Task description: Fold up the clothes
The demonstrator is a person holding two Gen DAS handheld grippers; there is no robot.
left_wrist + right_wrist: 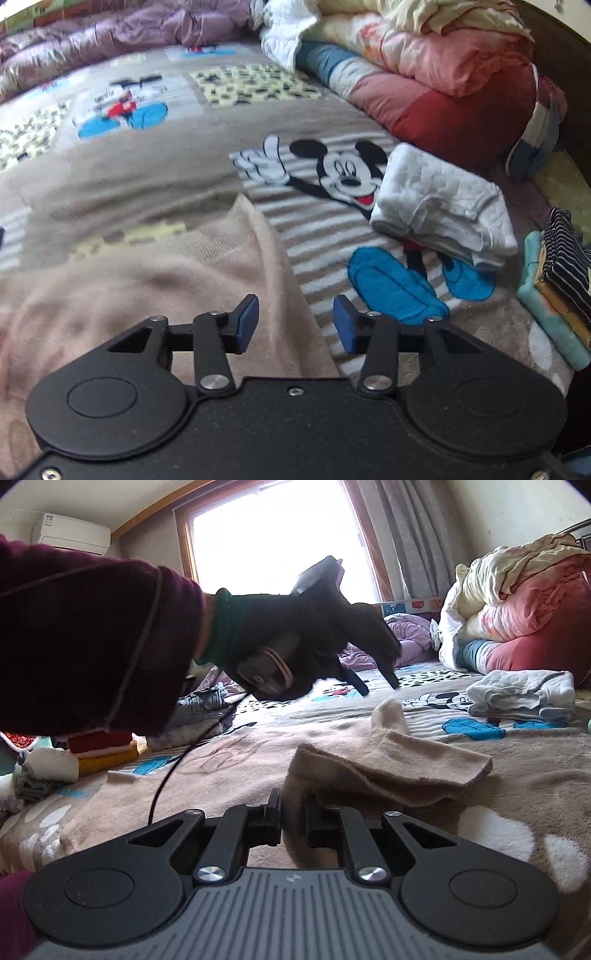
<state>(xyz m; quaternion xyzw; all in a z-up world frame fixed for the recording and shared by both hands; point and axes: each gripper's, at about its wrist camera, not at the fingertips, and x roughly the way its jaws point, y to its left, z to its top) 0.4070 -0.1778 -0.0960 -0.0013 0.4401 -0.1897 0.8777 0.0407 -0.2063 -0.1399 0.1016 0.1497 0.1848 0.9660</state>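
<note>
Beige garment (pixel 155 273): spread on the cartoon-print blanket (pixel 166 177) covering the bed, one fold raised.
Left gripper (pixel 295 325): above the garment's edge, fingers (pixel 247 321) parted, nothing between them.
Right gripper (pixel 291 823): low over the bed, fingers (pixel 273 821) pinched on a fold of the beige garment.
Folded white garment (pixel 439 206): on the blanket, well apart from the beige one.
Folded stack (pixel 557 284): striped piece on top, at the bed's edge.
Rolled bedding (pixel 443 85): heaped behind.
</note>
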